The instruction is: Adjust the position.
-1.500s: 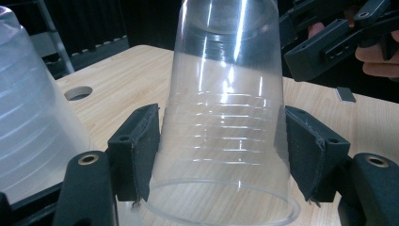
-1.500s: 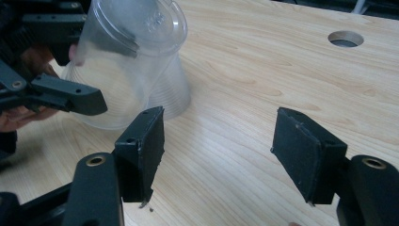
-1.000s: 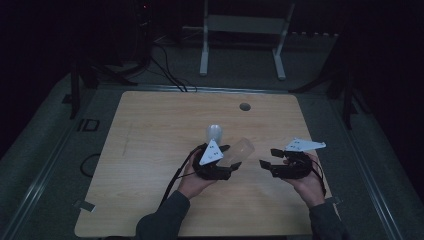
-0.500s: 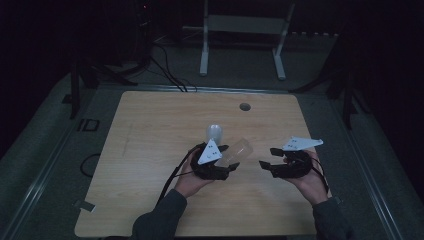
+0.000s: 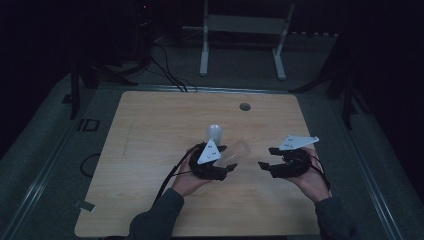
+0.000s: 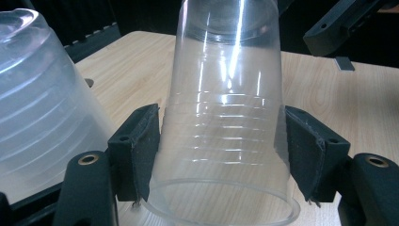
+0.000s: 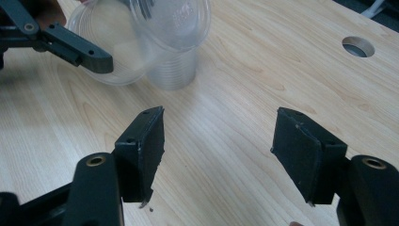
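Mid-table, left tool clamps clear cup; right tool open — bare wood between.

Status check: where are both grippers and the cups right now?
Left gripper clamped on a clear plastic cup, held tilted. Right gripper open, empty, over bare table. Second cup standing upside down beside the left gripper. Nothing in the way.
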Motion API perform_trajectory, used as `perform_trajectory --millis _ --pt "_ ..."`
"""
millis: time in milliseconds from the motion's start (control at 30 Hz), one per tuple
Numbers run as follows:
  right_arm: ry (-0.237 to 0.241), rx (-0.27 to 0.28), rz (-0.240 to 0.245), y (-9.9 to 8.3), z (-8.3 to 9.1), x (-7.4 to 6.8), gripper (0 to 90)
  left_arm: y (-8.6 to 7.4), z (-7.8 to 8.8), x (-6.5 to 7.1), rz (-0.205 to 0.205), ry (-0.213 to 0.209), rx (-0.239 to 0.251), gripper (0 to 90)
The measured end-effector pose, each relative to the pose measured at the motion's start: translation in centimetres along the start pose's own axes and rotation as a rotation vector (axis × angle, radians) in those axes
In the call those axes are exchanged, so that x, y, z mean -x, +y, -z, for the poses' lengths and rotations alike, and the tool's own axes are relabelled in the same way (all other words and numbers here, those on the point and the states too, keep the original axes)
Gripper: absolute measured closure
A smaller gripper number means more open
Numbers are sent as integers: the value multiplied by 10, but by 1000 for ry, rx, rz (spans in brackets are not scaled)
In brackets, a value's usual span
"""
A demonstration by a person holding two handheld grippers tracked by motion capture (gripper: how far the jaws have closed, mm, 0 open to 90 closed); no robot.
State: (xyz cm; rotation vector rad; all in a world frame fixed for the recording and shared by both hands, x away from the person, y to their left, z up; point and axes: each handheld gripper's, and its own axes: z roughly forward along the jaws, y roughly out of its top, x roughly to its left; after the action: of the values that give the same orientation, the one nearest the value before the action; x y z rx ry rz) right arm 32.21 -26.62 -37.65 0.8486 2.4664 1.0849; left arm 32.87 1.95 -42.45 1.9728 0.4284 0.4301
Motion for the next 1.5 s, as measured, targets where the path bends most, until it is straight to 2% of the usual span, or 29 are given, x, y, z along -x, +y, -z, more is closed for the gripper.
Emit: perform_trajectory --millis 267,700,1000,1167,1500 --pt "-3 -26 38 6 -1 -2 344 0 1 1 -23 -8 -18 323" --pt "-5 -70 96 15 -4 -6 348 -2 0 2 -37 -16 -35 323" --pt "-5 -131 150 23 -8 -8 348 -3 -1 3 -50 -17 -45 323" --pt "5 -133 154 25 -9 -9 348 -3 -2 4 -52 -21 -49 322" --pt "29 -174 197 30 -11 -10 348 -4 -1 4 -76 -26 -71 323"
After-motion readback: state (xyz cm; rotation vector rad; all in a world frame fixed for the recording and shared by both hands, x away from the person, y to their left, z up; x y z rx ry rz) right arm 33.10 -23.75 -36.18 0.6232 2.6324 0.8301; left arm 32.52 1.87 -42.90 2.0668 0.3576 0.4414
